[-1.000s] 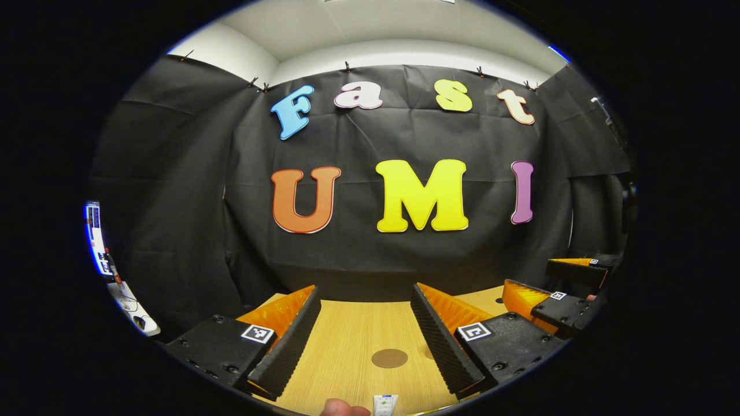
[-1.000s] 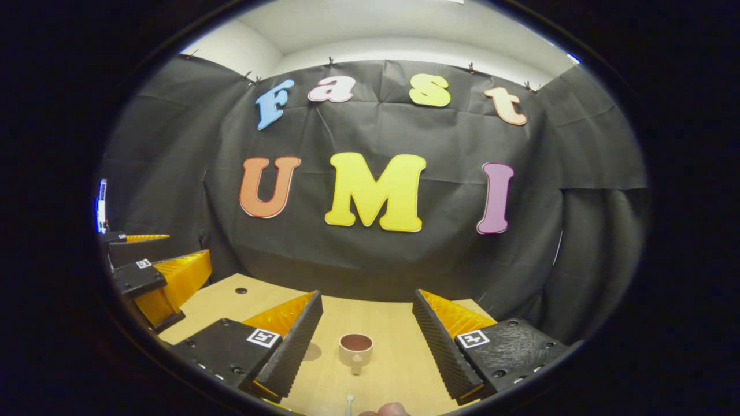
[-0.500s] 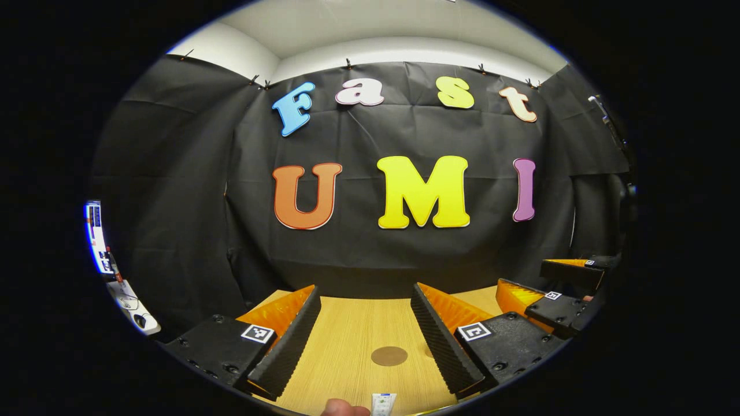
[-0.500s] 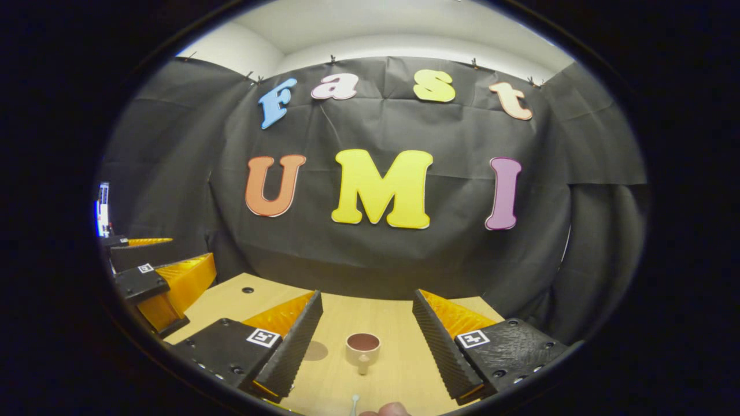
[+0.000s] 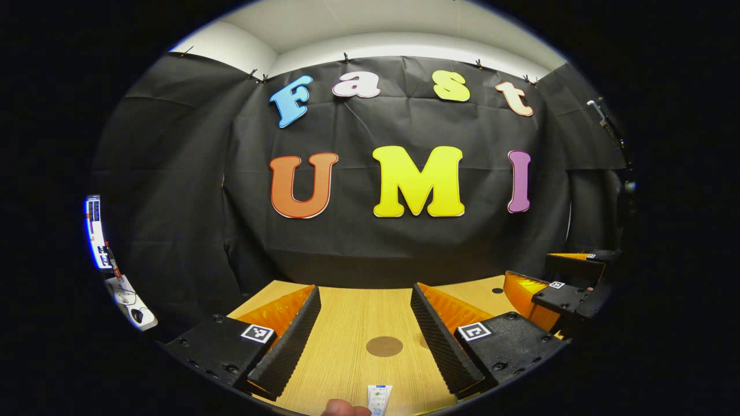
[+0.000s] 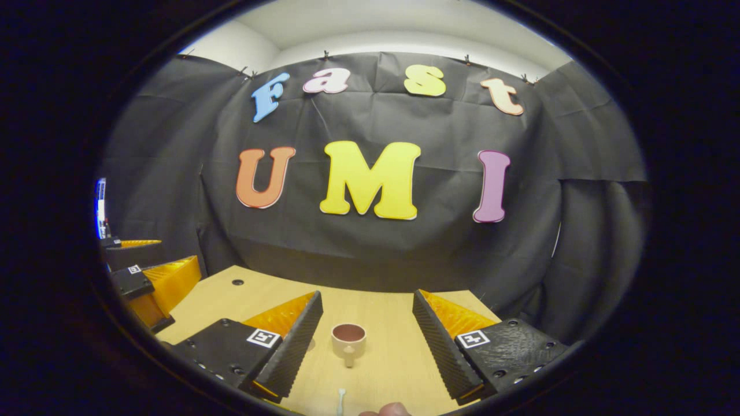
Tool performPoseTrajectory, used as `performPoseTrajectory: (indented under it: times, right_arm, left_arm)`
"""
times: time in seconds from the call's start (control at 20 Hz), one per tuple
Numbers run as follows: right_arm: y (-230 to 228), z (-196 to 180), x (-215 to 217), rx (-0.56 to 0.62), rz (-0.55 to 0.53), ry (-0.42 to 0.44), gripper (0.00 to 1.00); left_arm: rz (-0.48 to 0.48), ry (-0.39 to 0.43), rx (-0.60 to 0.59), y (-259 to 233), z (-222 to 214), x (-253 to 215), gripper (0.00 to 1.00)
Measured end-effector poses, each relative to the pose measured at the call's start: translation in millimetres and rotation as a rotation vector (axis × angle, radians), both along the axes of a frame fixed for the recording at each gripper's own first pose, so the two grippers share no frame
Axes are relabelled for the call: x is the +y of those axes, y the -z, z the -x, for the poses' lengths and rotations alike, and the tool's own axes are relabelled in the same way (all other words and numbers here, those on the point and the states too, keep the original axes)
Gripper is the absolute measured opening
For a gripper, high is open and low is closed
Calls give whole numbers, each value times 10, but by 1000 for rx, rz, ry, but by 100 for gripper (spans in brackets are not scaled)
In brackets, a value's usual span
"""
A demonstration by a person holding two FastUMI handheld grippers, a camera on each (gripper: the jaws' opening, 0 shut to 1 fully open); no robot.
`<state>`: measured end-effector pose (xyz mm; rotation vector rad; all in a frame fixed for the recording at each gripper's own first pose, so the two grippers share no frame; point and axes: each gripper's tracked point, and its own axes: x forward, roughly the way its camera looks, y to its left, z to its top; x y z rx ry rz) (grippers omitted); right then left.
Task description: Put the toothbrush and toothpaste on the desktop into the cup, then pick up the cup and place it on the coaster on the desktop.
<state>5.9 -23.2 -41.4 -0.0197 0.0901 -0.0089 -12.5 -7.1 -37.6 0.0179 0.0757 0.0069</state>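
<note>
1. Both sets of jaws stand spread wide with nothing between them. My left gripper (image 5: 364, 335) hangs over the desktop (image 5: 341, 358); my right gripper (image 6: 365, 338) does the same, both aimed toward the black cloth wall (image 5: 370, 242).

2. Coaster (image 5: 384, 346): a flat brown disc lying on the wood, seen in the left gripper view between the left gripper's fingers and a little nearer the right-hand one, touching neither.

3. Toothpaste (image 5: 378, 398): a pale tube lying flat at the bottom edge of the left gripper view, nearer to me than the coaster and apart from it. Part of it is cut off, so I cannot give its full length.

4. Cup (image 6: 348, 338): beige outside, dark inside, upright on the desktop in the right gripper view, between the right gripper's fingers. Its handle points toward the camera. I see nothing in it.

5. Toothbrush (image 6: 341, 400): a thin pale stick lying at the bottom edge of the right gripper view, near the cup on the camera side, not touching it. Too small for me to tell head from handle.

6. Fingertip (image 5: 345, 409): a person's, showing just left of the toothpaste at the lower edge.

7. Cross-sighting: the right gripper (image 5: 555, 289) shows at the right of the left gripper view, and the left gripper (image 6: 147, 277) at the left of the right gripper view.
</note>
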Motion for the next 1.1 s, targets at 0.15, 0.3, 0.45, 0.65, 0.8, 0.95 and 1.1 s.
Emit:
performPoseTrajectory:
  times: [0.15,0.3,0.45,0.65,0.8,0.95,1.1]
  right_arm:
    - [251,64,-67,56,17,10,95]
    - [523,127,-53,119,33,4,95]
    - [918,162,0,210,44,-18,95]
    - [1394,297,120,337,47,-55,95]
    - [1720,359,189,434,35,-65,95]
    - [1992,397,283,498,79,-86,98]
    - [2257,398,343,564,65,-89,95]
  left_arm:
    - [-2,29,59,243,64,-77,99]
    - [4,47,133,502,117,-132,99]
    - [2,64,214,822,193,-179,99]
    - [23,81,348,1278,378,-194,100]
    - [12,103,465,1679,569,-191,100]
    - [18,96,566,2004,760,-144,100]
    - [26,106,623,2264,868,-143,100]
